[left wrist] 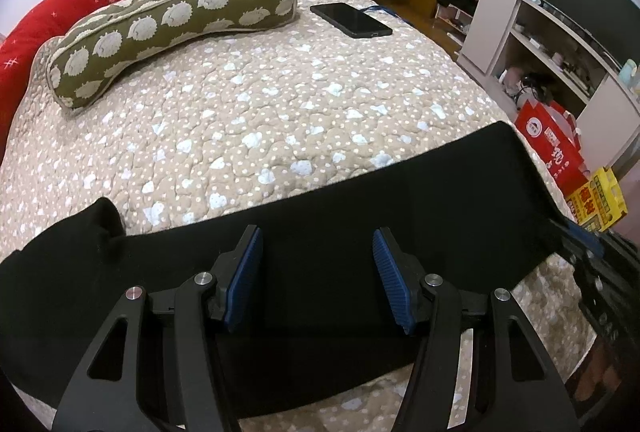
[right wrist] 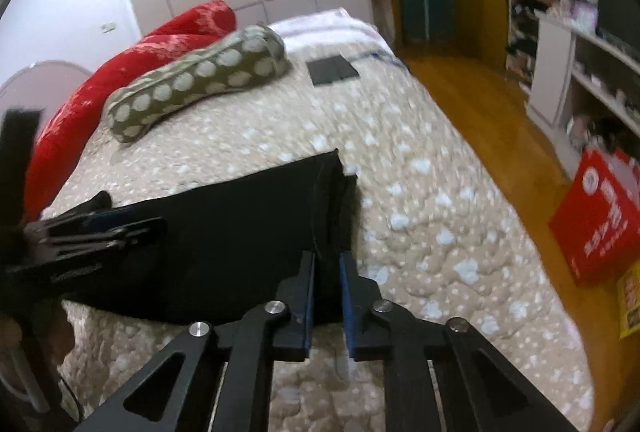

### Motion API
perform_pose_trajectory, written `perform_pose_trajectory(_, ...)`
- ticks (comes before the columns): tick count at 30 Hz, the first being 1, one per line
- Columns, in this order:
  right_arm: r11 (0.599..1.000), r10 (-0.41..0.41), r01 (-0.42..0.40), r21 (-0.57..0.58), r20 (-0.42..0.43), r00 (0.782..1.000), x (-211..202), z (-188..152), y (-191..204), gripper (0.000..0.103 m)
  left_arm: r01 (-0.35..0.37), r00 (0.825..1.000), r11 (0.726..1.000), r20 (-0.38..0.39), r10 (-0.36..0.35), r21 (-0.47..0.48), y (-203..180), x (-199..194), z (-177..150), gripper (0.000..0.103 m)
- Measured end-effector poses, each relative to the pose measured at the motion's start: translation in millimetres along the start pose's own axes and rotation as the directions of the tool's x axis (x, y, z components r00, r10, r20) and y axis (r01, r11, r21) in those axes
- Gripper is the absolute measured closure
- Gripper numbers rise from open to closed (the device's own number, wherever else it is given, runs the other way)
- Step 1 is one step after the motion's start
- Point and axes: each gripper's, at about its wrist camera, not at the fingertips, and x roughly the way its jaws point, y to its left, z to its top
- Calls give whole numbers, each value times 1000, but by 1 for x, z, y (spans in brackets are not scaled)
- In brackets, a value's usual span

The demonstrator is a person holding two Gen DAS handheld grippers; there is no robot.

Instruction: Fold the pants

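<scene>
Black pants lie folded in a long band across the near edge of the bed. My left gripper hovers over the middle of the band, open and empty, blue pads wide apart. In the right wrist view the pants show as a folded black slab. My right gripper is at the slab's right end, its blue pads shut on a fold of the black cloth. The left gripper also shows, blurred, over the slab's left part. The right gripper's body shows at the left wrist view's right edge.
The bed has a beige quilted cover. An olive bolster pillow, a red pillow and a black phone lie at the far side. Red and yellow boxes and white shelves stand to the right.
</scene>
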Motion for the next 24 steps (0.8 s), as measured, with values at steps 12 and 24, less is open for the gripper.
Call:
perform_pose_trajectory(12,994,59,-60,89,7,998,-11,-7,-19,59,8,1000,999,9,-9,46,-16,10,16,46)
perform_pose_trajectory(24,977,139,-134,168,-17,990,-3,-26,-25,54,83,997,993,-7,-83,87,-31,21,37,46)
